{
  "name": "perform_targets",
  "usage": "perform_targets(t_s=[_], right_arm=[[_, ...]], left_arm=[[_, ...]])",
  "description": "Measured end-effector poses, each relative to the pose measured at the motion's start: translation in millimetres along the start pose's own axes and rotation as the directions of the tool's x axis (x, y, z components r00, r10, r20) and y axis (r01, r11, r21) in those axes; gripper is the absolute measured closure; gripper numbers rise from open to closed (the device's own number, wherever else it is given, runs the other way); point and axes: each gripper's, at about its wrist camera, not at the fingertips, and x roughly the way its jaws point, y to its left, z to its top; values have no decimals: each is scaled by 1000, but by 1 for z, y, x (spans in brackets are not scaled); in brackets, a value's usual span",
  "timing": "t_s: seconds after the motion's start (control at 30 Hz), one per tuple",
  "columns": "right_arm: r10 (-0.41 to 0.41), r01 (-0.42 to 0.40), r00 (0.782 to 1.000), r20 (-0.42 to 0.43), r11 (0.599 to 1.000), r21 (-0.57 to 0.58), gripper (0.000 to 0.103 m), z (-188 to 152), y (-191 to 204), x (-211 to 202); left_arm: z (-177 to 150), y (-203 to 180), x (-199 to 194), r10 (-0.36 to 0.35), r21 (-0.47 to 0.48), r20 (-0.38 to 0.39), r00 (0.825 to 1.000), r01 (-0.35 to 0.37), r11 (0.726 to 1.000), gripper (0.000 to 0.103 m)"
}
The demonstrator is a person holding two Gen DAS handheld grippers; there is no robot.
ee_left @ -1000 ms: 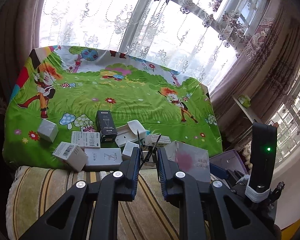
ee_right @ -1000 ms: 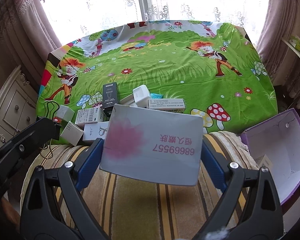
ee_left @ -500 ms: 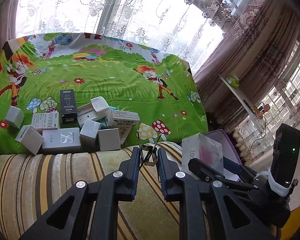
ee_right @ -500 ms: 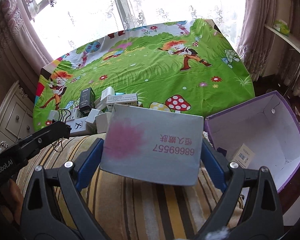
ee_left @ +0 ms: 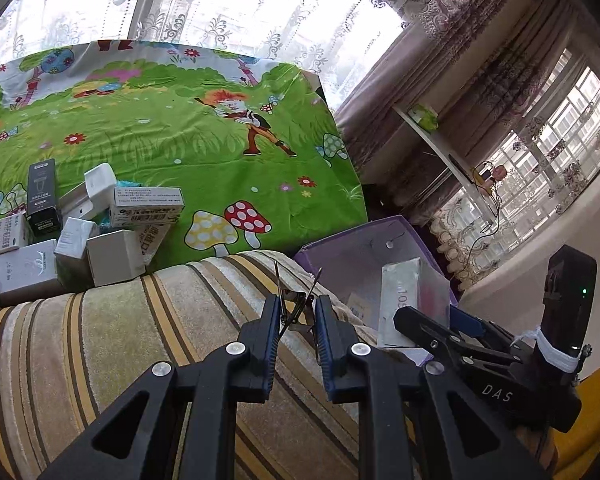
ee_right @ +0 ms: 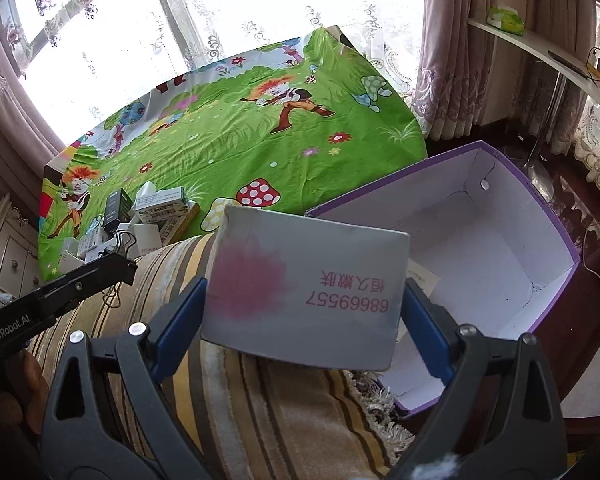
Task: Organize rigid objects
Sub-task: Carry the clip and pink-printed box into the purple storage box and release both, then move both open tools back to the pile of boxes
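The gray box hides part of the purple bin's floor and near wall in the right wrist view; a small label inside the bin peeks out only partly from behind it. In the left wrist view the right tool covers the gray box's lower end, and most of the bin's inside is out of sight behind that box. The pile of small boxes runs off the left edge there, so its count cannot be told. Their print is too small to read. A binder clip sits between the left tool's pads, its body mostly hidden.
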Motion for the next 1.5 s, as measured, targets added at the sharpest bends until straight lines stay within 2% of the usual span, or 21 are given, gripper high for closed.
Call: perform_targets(t_s=[0.13,0.3,0.7,0.73,0.8,0.87,1.03,1.13,1.3,1.43,1.5], right_arm=[[-50,50,999,2,999,-1,8,2,-15,-5],[-149,149,989,2,989,3,8,2,-34,-6],[-230,234,972,-47,966,110,8,-2,-82,-7],[-233,237,971,-47,964,119,8,-2,-84,-7],[-240,243,970,-43,961,132,8,-2,-88,-9],[-245,248,969,-38,959,135,8,-1,-89,-10],[-242,241,970,-11,959,150,7,3,-90,-17],[-224,218,974,25,965,146,7,6,-86,-24],[-209,197,974,92,972,124,7,13,-71,-35],[-176,164,971,163,983,86,6,15,-54,-41],[-153,146,969,193,988,46,6,16,-42,-43]], left_arm=[[3,-11,17,-28,9,-37,999,29,1000,84],[8,-23,32,-58,10,-61,996,59,998,84],[18,-66,64,-112,89,-99,989,121,989,83],[19,-69,66,-117,94,-104,988,126,987,81],[21,-72,69,-111,100,-113,987,123,987,69],[21,-71,67,-104,100,-103,989,114,988,52],[24,-65,58,-102,80,-87,991,109,991,48],[26,-62,47,-91,86,-51,995,95,992,44],[29,-63,18,-9,135,68,998,0,991,39],[28,-57,-7,31,148,203,979,-62,987,39],[29,-50,-15,59,162,222,973,-96,982,39]])
